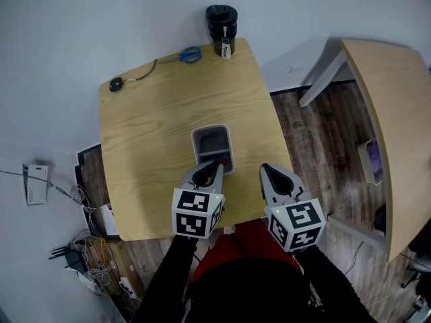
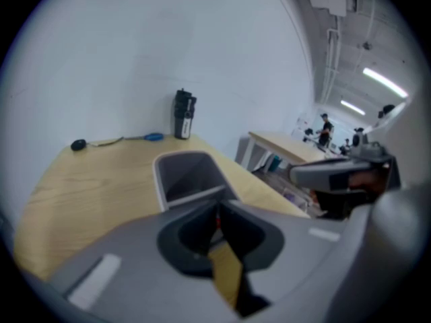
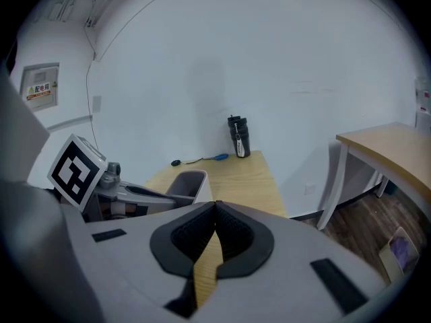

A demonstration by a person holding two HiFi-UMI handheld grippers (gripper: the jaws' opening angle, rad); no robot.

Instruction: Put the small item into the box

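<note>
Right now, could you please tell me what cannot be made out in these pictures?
- The small item: the left gripper view shows only a red sliver between the shut jaws of the left claw, so its shape is hidden.
- The box: in the head view the left claw covers its near end.
- The tag on the black bottle: its print is too small in every view.

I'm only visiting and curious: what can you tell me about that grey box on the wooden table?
The box is a small open-topped rectangle with rounded corners, pale grey rim, darker inside, plastic-looking. It stands upright on the wooden table. What shows of its inside looks empty. The left gripper hangs over its near end, shut on a small red item; contact with the box can't be judged.
</note>
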